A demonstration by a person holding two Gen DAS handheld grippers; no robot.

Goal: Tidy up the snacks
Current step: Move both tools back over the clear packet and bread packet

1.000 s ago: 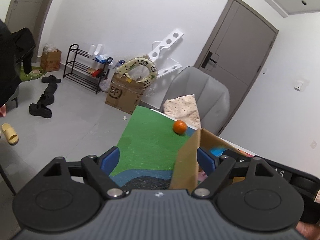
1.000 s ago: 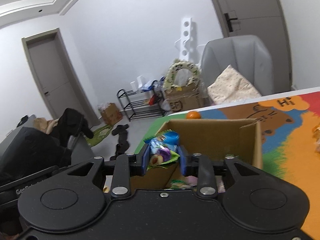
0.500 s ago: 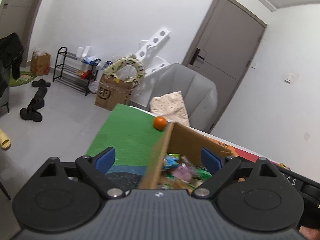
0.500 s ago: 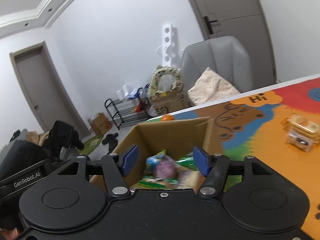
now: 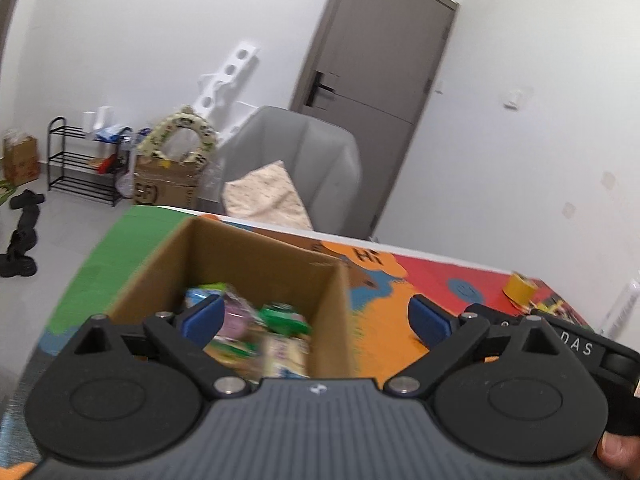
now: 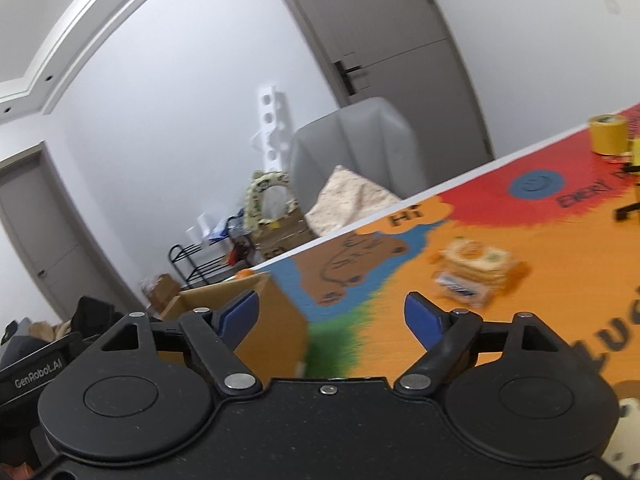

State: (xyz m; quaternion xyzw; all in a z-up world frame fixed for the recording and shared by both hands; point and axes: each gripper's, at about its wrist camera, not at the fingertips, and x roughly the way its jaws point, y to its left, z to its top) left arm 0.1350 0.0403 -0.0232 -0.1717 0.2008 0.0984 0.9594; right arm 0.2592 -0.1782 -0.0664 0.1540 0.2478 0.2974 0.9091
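Note:
A brown cardboard box (image 5: pixel 256 256) stands on the colourful table mat (image 5: pixel 384 320) and holds several snack packets (image 5: pixel 260 332). My left gripper (image 5: pixel 316 318) is open and empty, just above the box's near right corner. The box also shows in the right wrist view (image 6: pixel 272 320) at the lower left. My right gripper (image 6: pixel 332 318) is open and empty, above the mat to the right of the box. A snack packet with round biscuits (image 6: pixel 472 268) lies on the orange part of the mat (image 6: pixel 540 280), ahead and to the right of it.
A yellow tape roll (image 6: pixel 606 134) stands at the table's far right; it also shows in the left wrist view (image 5: pixel 520 288). A small orange (image 6: pixel 243 273) sits behind the box. A grey chair (image 5: pixel 300 168) stands beyond the table's far edge.
My right gripper opened and let the snack packet drop into the box, then swung right towards the biscuit packet. My left gripper moved right, over the box.

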